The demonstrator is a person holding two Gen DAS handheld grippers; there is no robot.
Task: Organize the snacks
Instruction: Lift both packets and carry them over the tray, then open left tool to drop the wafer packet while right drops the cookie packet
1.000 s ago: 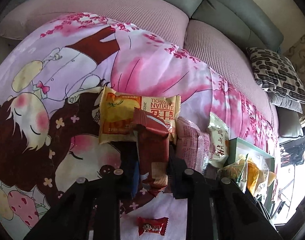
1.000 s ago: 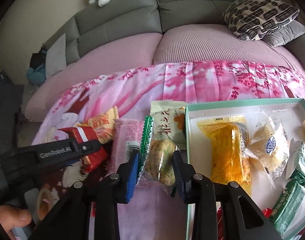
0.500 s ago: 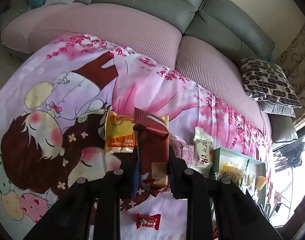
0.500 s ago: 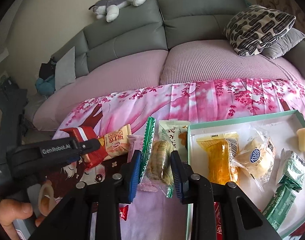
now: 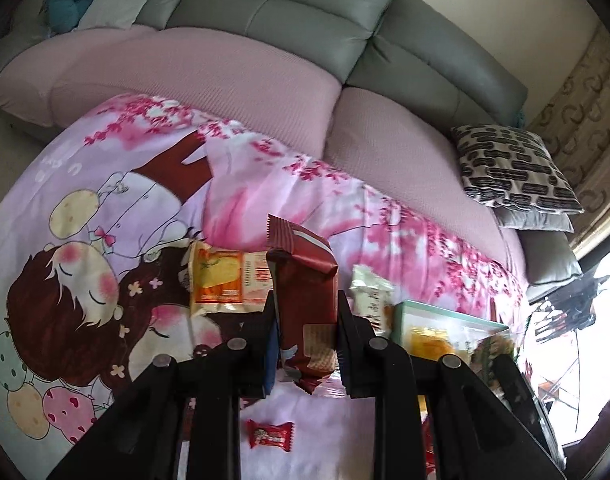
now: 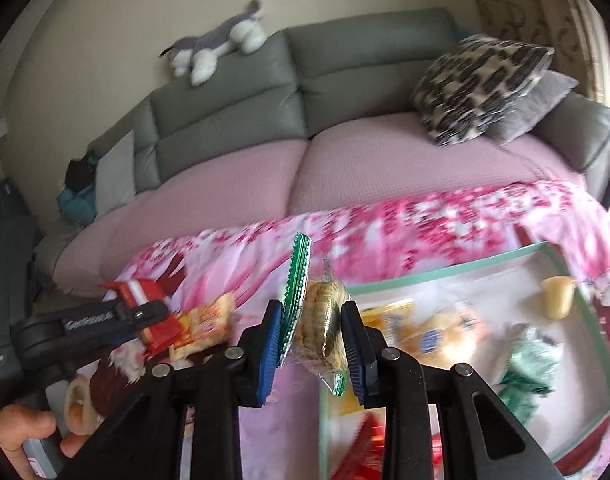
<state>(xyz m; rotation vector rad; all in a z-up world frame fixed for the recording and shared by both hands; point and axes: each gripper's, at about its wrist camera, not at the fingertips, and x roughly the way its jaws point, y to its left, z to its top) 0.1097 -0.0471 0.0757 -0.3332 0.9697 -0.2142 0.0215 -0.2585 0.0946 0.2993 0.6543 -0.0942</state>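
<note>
My left gripper (image 5: 305,312) is shut on a dark red snack packet (image 5: 305,280) and holds it above the cartoon-print cloth (image 5: 105,200). My right gripper (image 6: 311,324) is shut on a clear green-edged cookie packet (image 6: 319,320), lifted over the left rim of the mint-edged tray (image 6: 445,270). The tray holds a yellow packet (image 6: 385,312), a green packet (image 6: 529,368) and a small jelly cup (image 6: 559,296). The left gripper and its red packet (image 6: 145,292) also show in the right wrist view, at the left.
An orange-yellow packet (image 5: 225,280) and a white packet (image 5: 371,294) lie on the cloth. A small red candy (image 5: 269,435) lies near the front. The tray (image 5: 445,312) is at the right. A grey sofa (image 6: 345,80) with patterned pillows (image 6: 477,84) stands behind.
Both grippers have risen with their packets. The right one has swung right, over the tray's left rim. The right view is now motion-blurred.
</note>
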